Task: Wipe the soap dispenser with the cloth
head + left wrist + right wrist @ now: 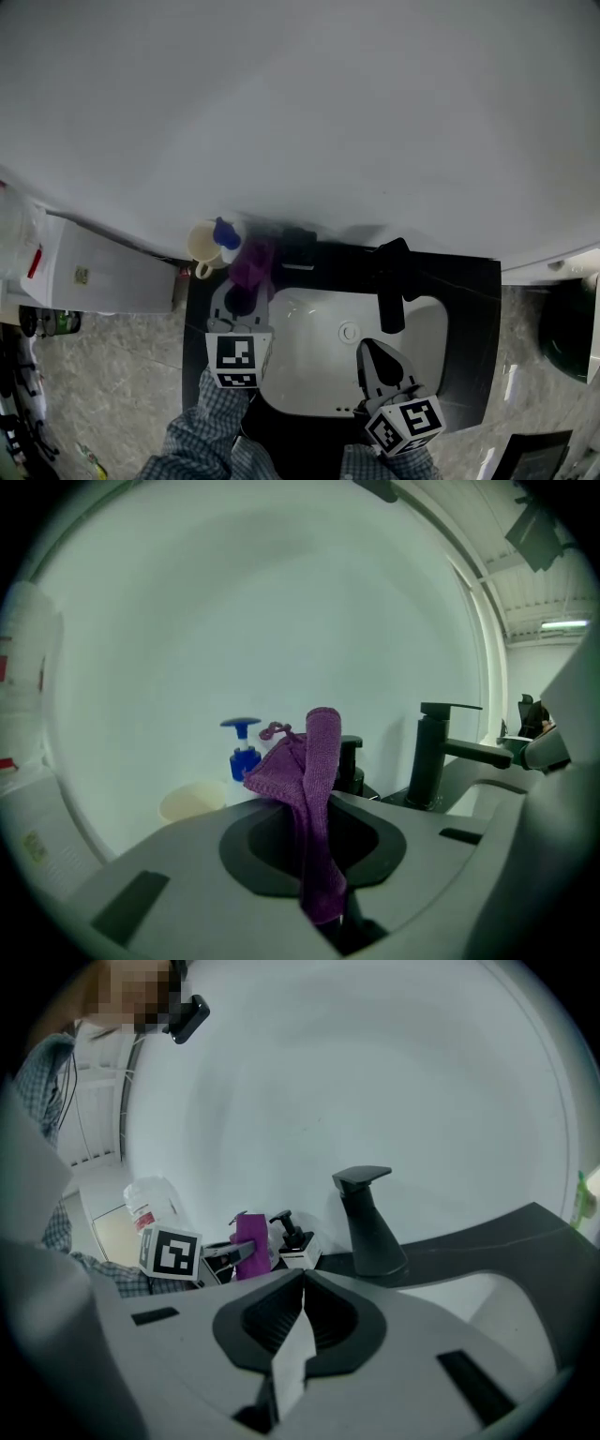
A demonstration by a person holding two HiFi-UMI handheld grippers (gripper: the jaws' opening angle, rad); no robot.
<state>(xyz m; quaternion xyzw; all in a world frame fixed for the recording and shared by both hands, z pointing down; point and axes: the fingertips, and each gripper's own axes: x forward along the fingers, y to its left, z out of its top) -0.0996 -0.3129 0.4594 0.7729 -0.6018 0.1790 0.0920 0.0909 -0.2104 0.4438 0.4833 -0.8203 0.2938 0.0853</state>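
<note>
Clamped left tool (240,307) on purple knitted cloth (322,761), half-hiding black pump soap dispenser (351,766); held right tool (303,1277) together, empty; couldn't read red-labelled white bottle (150,1206).

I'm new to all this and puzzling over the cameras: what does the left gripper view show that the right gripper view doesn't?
Only the left gripper view: the cream cup by the wall.
Only the right gripper view: the left gripper seen from outside, its marker cube and a checked sleeve.
Both: the purple cloth clamped in the left gripper, the black soap dispenser and the black faucet.
</note>
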